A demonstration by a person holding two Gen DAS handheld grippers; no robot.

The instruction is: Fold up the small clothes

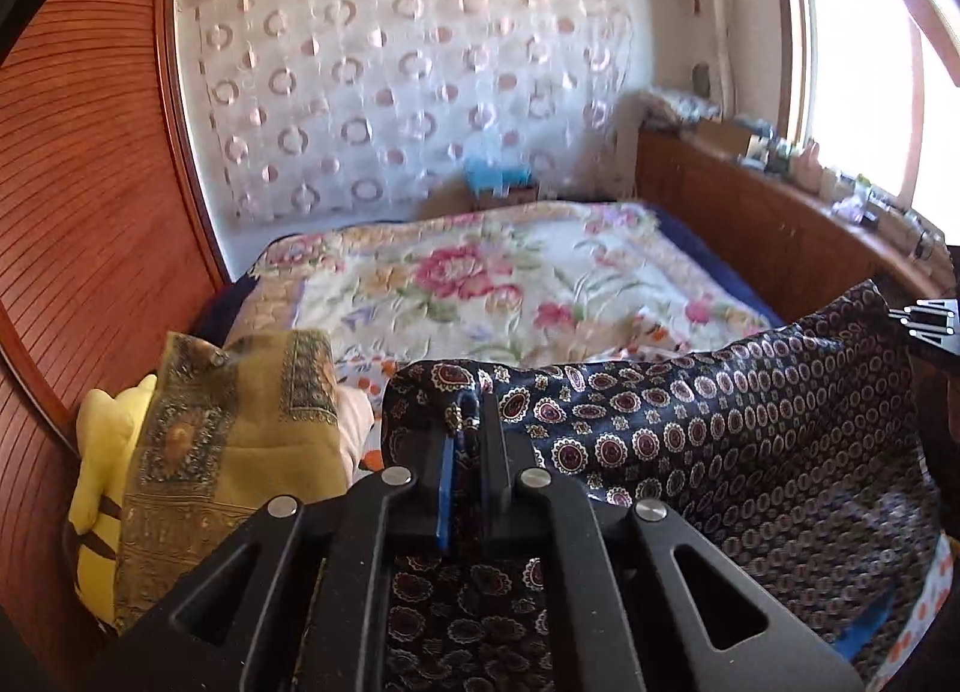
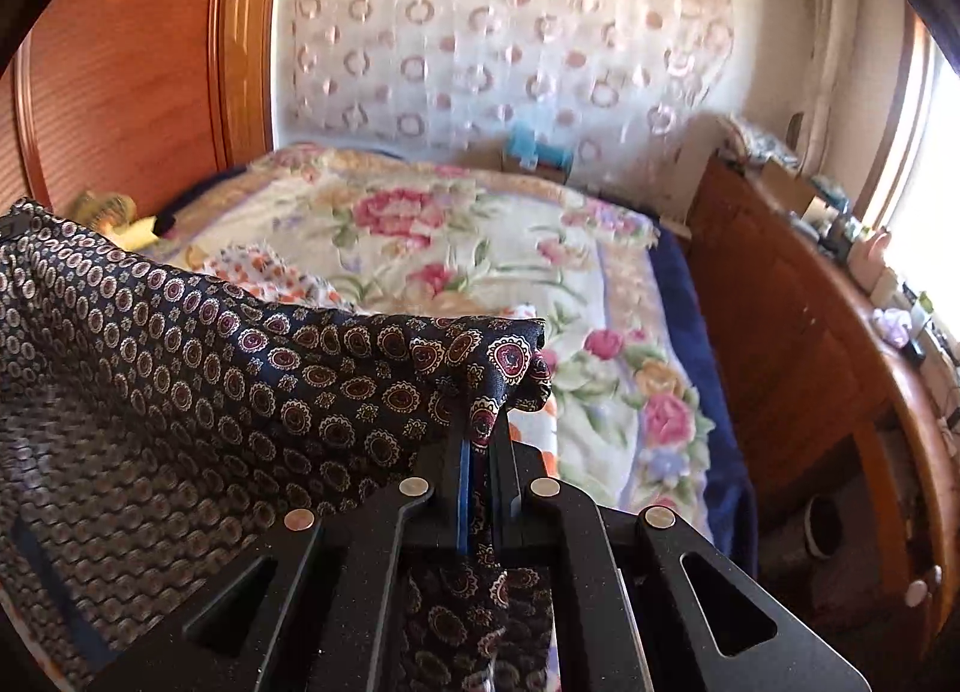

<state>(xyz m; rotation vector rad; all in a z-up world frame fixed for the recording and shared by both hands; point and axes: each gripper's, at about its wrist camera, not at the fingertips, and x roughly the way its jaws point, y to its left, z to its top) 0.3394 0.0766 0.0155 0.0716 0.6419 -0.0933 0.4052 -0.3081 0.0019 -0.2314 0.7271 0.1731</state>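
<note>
- Between the fingers of the left gripper (image 1: 474, 422): a bunched corner of a dark navy patterned cloth (image 1: 720, 440), printed with small maroon and cream medallions. Jaws closed tight on it, blue pads barely showing.
- From that corner the cloth stretches away to the right of the left gripper, held up off the bed, its top edge running toward the right gripper (image 1: 927, 323), whose tip just shows at the frame's right edge.
- Right wrist view: the right gripper (image 2: 489, 428) pinches the opposite corner of the same patterned cloth (image 2: 210, 368); fingers clamped together on the fabric, a fold draping over the fingertips.
- The cloth spans leftward from the right gripper, sagging in the middle, and more of it hangs down beneath both gripper bodies.
- Ahead of both grippers, beyond the cloth: a floral bedspread (image 1: 480, 284) with pink roses, lying on the bed.
- Left of the left gripper, near it: a mustard-yellow bordered cloth (image 1: 240, 422) heaped over a yellow plush toy (image 1: 108, 488).
- Just ahead of the held cloth's top edge, an orange-and-white printed fabric (image 2: 264, 275) lies on the bedspread.
- Far ahead: a sheer curtain (image 1: 408, 74) with ring motifs; to the right, a wooden ledge (image 2: 798, 296) crowded with small items, too blurred to name.
</note>
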